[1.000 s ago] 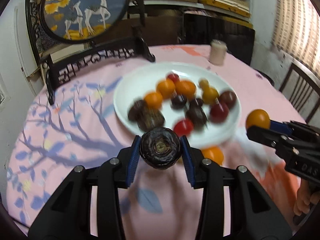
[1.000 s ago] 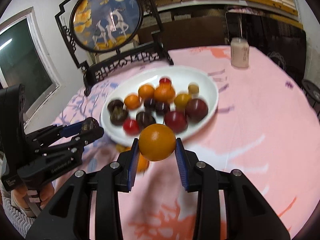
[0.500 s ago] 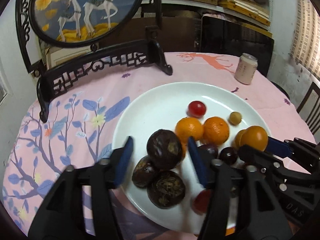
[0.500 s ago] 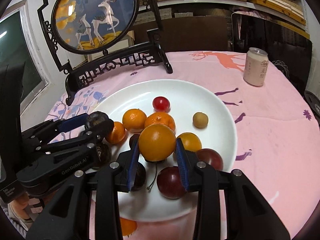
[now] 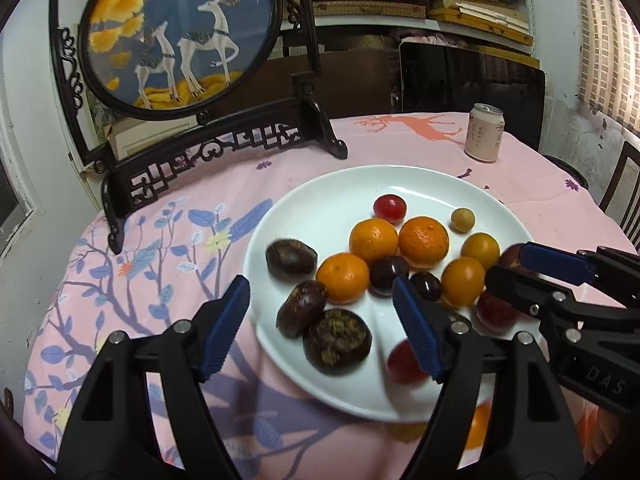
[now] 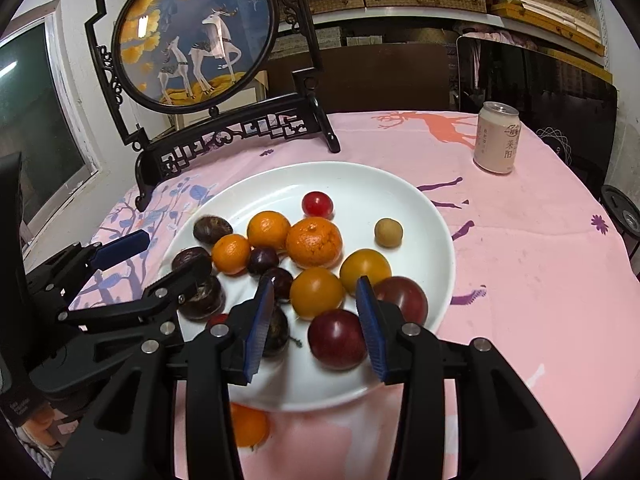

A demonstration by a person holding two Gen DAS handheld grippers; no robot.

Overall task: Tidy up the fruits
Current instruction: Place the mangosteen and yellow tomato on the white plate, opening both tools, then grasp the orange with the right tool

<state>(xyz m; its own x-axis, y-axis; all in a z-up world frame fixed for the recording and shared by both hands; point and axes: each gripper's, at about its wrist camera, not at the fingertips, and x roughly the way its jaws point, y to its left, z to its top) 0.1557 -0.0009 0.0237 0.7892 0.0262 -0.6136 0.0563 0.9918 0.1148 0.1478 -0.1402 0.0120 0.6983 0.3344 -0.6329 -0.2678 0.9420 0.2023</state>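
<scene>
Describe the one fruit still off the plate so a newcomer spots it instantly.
Start at the white plate on the pink tablecloth. Just past its near rim lies an orange fruit, alone on the cloth, unlike every other fruit.

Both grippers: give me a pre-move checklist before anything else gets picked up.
1. Left gripper empty, fingers apart: ok.
2. Right gripper empty, fingers apart: ok.
3. Yellow-orange round fruit lies on the white round plate, free of the fingers: ok.
4. Dark brown wrinkled fruit on the plate: ok.
5. All fruit on the plate: not ok; an orange fruit lies on the pink tablecloth.
6. Grippers apart from each other: cannot tell.
</scene>
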